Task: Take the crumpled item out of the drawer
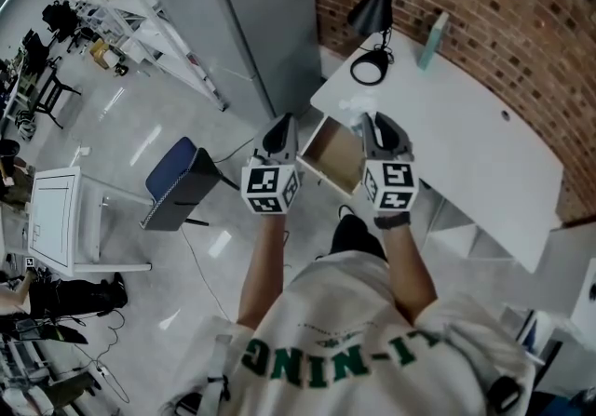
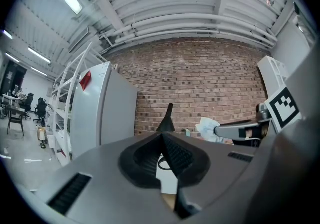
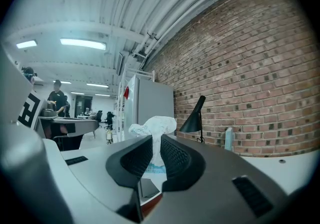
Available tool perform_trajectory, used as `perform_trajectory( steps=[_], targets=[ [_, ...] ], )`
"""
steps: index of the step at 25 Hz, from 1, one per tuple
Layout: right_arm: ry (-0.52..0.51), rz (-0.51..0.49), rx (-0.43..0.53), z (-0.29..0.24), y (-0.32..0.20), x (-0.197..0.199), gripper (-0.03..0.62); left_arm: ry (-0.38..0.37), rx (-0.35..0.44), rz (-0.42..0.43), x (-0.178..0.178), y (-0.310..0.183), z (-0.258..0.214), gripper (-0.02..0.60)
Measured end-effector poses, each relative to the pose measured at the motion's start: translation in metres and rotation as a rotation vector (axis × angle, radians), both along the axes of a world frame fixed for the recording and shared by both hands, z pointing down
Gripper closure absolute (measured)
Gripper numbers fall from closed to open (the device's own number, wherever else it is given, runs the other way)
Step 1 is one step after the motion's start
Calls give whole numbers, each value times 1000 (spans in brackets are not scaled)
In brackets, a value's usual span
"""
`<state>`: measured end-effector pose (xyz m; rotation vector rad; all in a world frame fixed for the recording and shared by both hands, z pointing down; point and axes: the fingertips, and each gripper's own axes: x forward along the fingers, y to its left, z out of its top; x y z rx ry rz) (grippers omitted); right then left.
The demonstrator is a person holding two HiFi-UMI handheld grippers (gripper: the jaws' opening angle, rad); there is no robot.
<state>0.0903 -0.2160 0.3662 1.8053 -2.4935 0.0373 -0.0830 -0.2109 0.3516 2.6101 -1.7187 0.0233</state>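
A crumpled white paper wad [image 3: 154,127] sticks up between the black pads of my right gripper [image 3: 156,140], which is shut on it and holds it in the air. In the left gripper view the same wad [image 2: 207,128] shows at the tip of the right gripper [image 2: 235,131]. From the head view, the right gripper [image 1: 371,126] is above the open wooden drawer [image 1: 337,155] of the white desk [image 1: 466,135]. My left gripper [image 1: 279,133] hovers just left of the drawer. Its jaws [image 2: 162,137] are shut with nothing between them.
A black desk lamp [image 1: 377,9] and a pale teal bottle [image 1: 432,40] stand on the desk by the brick wall. A tall grey cabinet [image 1: 251,5] is left of the desk. A blue chair [image 1: 177,181] sits on the floor at the left.
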Motion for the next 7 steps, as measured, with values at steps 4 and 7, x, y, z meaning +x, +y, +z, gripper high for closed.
perform_trajectory(
  steps=[4, 7],
  targets=[
    [-2, -3, 1, -1, -9, 0, 543, 1, 1, 0, 1, -8, 3, 588],
    [-3, -6, 0, -1, -17, -2, 543, 8, 1, -2, 0, -17, 5, 588]
  ],
)
